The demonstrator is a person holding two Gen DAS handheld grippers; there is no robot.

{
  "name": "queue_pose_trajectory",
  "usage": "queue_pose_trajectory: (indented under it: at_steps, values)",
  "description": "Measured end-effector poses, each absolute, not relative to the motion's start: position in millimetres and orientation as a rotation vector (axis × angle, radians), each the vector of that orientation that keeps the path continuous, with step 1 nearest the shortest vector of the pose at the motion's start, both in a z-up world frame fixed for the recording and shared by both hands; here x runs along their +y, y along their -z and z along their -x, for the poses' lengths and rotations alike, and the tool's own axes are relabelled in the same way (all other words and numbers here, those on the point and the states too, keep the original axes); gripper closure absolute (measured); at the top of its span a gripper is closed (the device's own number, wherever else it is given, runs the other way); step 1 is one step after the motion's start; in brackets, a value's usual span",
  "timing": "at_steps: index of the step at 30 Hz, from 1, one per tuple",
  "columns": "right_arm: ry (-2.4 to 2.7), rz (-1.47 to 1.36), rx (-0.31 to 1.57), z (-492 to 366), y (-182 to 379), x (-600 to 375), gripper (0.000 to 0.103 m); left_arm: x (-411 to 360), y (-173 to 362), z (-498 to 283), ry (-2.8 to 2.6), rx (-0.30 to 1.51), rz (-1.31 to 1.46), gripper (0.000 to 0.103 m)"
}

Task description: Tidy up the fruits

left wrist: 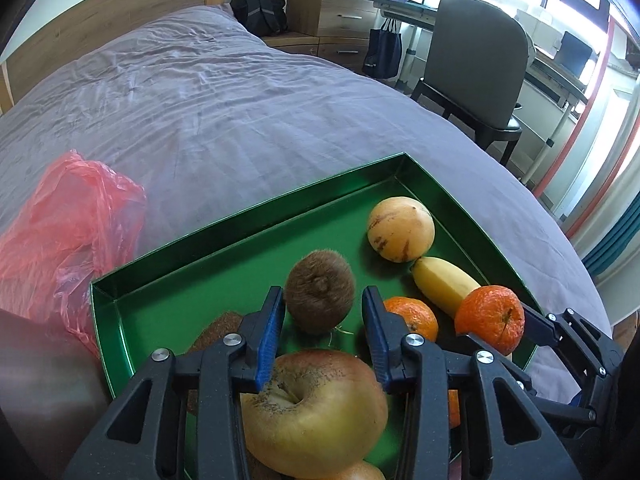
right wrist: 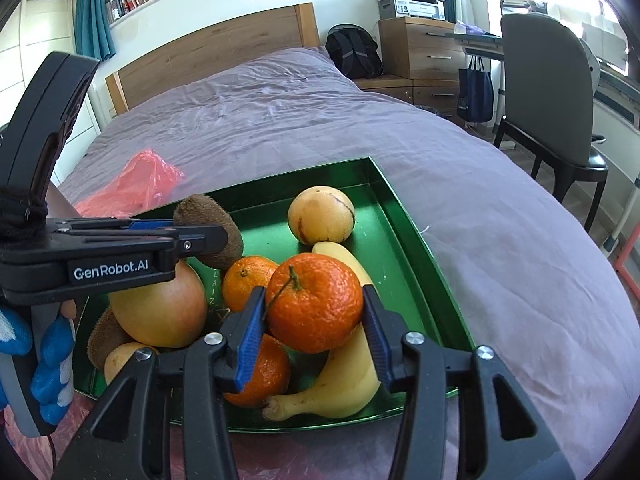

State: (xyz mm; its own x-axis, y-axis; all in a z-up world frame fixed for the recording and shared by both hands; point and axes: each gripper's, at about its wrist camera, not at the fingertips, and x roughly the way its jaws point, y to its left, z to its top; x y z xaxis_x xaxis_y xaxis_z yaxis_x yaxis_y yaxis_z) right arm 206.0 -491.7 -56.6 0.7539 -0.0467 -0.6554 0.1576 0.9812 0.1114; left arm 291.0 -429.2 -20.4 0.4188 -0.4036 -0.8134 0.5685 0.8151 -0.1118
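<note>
Right wrist view: right gripper (right wrist: 314,330) clenches mandarin (right wrist: 314,302) across its middle over green tray (right wrist: 404,240); peel likely soft, bruisable; left gripper (left wrist: 324,332) spread, empty.

Bare tray (right wrist: 396,240) floor is lying open at upper right and upper left of the left-wrist frame; fruit is crowding the lower middle. A red bag (left wrist: 76,232) is blocking the tray's left side.

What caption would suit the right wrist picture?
Right gripper grips a mandarin above a green tray of fruit on a bed.
</note>
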Motion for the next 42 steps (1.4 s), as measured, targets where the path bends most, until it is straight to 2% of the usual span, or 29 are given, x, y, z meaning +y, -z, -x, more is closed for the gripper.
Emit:
queue_pose_trajectory:
  at_steps: [7, 11, 15, 19, 24, 37, 42]
  values:
    - [0.116, -0.156, 0.716, -206.5, 54.9, -489.1, 0.019, -426.8, 16.3, -283.9, 0.619, 0.951, -0.216, 0.068]
    - [0.121, -0.161, 0.727, -205.3, 53.1, -487.8, 0.005, -422.0, 5.0, -276.0, 0.618, 0.932, -0.223, 0.066]
    - [0.127, -0.174, 0.735, -201.8, 49.2, -488.1, 0.000, -411.9, -11.1, -266.2, 0.616, 0.915, -0.208, 0.060]
    - [0.137, -0.193, 0.724, -188.3, 37.8, -486.3, 0.000, -398.9, -29.8, -248.8, 0.623, 0.894, -0.194, 0.052]
    - [0.142, -0.184, 0.721, -166.7, 22.9, -472.9, 0.000, -378.1, -51.5, -216.7, 0.631, 0.855, -0.199, 0.048]
    - [0.104, -0.160, 0.714, -108.0, -7.8, -413.9, 0.000, -297.6, -78.1, -136.7, 0.541, 0.827, -0.155, 0.041]
    - [0.082, -0.144, 0.716, -86.2, -15.2, -386.7, 0.000, -265.6, -76.7, -112.0, 0.463, 0.830, -0.138, 0.036]
